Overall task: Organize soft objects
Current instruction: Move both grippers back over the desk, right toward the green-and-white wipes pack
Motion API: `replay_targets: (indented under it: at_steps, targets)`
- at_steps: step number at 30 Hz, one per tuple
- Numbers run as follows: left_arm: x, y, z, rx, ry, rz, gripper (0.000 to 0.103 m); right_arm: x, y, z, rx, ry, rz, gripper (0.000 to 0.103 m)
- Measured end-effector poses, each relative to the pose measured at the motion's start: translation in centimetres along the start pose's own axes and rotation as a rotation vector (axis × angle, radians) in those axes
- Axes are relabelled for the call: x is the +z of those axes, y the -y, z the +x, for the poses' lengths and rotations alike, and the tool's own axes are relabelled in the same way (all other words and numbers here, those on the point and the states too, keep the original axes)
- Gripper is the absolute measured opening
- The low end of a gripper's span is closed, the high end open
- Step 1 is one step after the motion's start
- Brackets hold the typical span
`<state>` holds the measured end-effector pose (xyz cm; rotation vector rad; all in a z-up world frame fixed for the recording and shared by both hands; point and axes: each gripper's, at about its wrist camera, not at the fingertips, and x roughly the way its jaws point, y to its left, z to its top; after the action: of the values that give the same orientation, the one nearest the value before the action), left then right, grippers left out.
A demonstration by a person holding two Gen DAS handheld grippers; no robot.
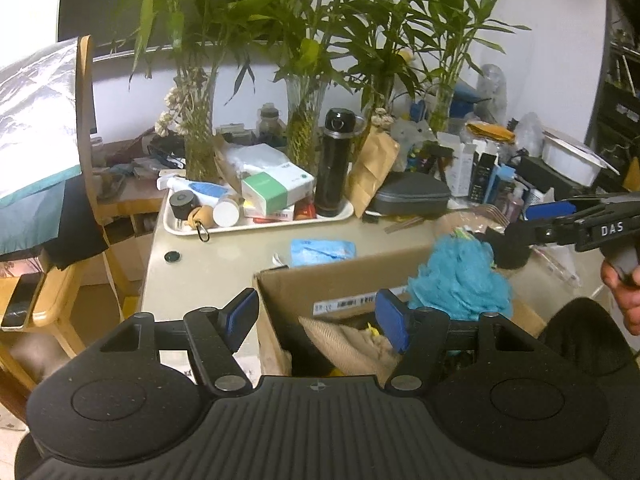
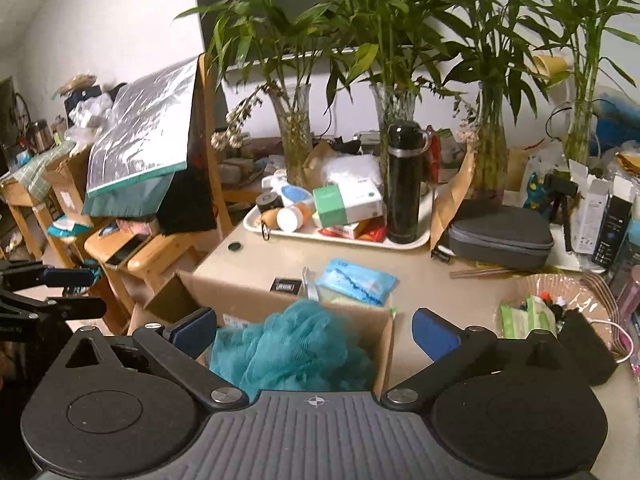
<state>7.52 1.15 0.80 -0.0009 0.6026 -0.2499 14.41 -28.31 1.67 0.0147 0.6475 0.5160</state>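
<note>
Left wrist view: shows one box [image 1: 340, 280] on a beige table [image 1: 208, 264]. Holds one teal puff [image 1: 460, 280] on top, at the right side, and one beige cloth [image 1: 344, 340] lower inside. Left gripper [image 1: 316, 320]: released, half open, with one finger outside the left wall of the box and the other inside, pressing nothing. Right gripper [image 2: 316, 330]: released too, spread wide just above the puff, without clasping it. One hand [image 1: 624, 292] at its trigger.

Behind the box, counted: one blue packet [image 1: 322, 250], one white tray [image 1: 256, 226] full of small things, one black flask [image 1: 334, 162] upright on it, one grey case [image 1: 412, 198], four glass vases [image 2: 294, 132] with bamboo in a row. More boxes and bottles at the right, too crowded to count.

Around the table: white wall, one dark screen above the plants, one wooden chair [image 1: 52, 300] at the left.
</note>
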Motion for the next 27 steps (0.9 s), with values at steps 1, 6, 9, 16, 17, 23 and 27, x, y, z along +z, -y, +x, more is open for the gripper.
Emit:
replay_targets:
  at_steps: [1, 6, 9, 16, 17, 23, 27]
  targets:
    - [0.2, -0.1, 0.1, 0.000, 0.002, -0.001, 0.064, 0.3, 0.0, 0.0, -0.003, 0.004, -0.001, 0.103]
    - [1.3, -0.2, 0.6, 0.010, 0.005, 0.016, 0.064, 1.5, 0.4, -0.2, -0.025, 0.021, -0.003, 0.103]
    - [1.8, -0.3, 0.7, 0.006, 0.010, 0.024, 0.064, 1.7, 0.7, -0.2, -0.035, 0.030, 0.000, 0.103]
    - [2.7, -1.1, 1.4, 0.010, 0.021, 0.028, 0.064, 1.5, 2.1, 0.3, -0.051, 0.019, 0.019, 0.103]
    - [2.7, -1.3, 1.7, 0.012, 0.019, 0.028, 0.064, 1.5, 2.2, 0.4, -0.053, 0.017, 0.021, 0.103]
    - [3.1, -2.4, 2.8, 0.023, 0.021, 0.015, 0.064, 1.6, 3.3, 1.5, -0.052, 0.005, 0.019, 0.103]
    - [3.4, -3.2, 3.4, 0.027, 0.021, 0.007, 0.064, 1.8, 3.8, 2.5, -0.067, -0.009, 0.013, 0.103]
